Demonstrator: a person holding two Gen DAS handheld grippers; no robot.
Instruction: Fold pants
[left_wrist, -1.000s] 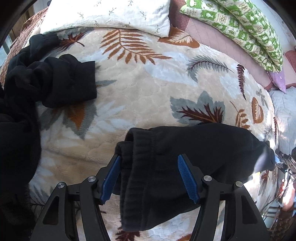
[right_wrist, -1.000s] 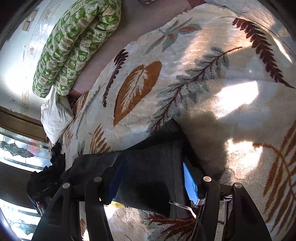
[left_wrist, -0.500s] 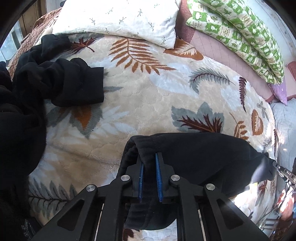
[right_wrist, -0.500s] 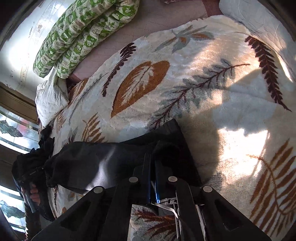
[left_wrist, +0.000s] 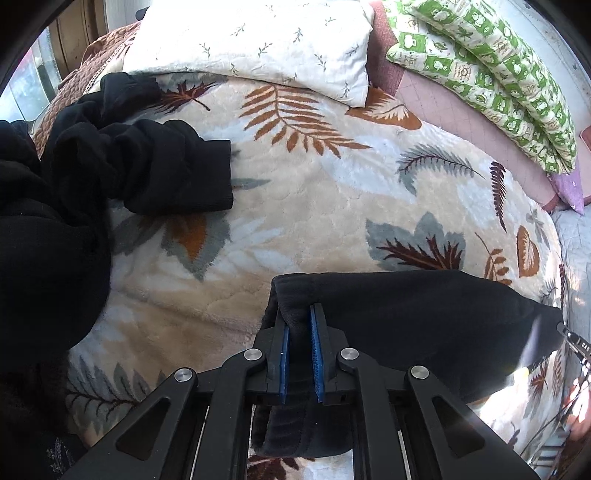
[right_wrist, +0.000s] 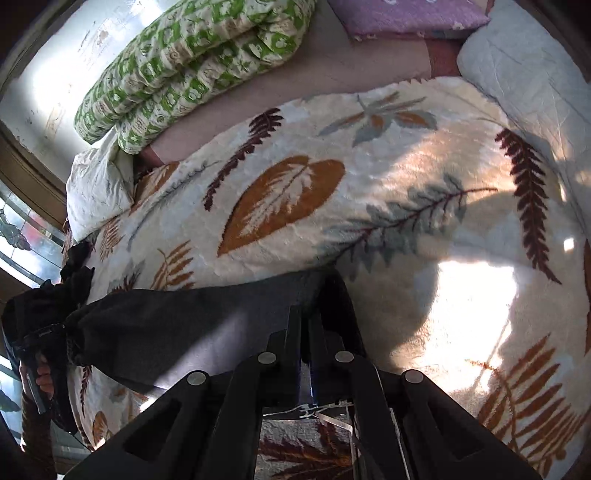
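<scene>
the left gripper (left_wrist: 300, 317) pinches the black pants (left_wrist: 424, 314) at one end, the right gripper (right_wrist: 306, 325) clamps the other, over the leaf-print blanket (left_wrist: 314, 206); no writing is legible.

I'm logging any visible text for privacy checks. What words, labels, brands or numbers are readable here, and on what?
"DAS": partial white letters on the right gripper, seen at the left wrist view's right edge; the rest is cut off.
Green patterned quilt: prints in its squares, too small to read.
Dark pants, leaf-print blanket: no text visible.
</scene>
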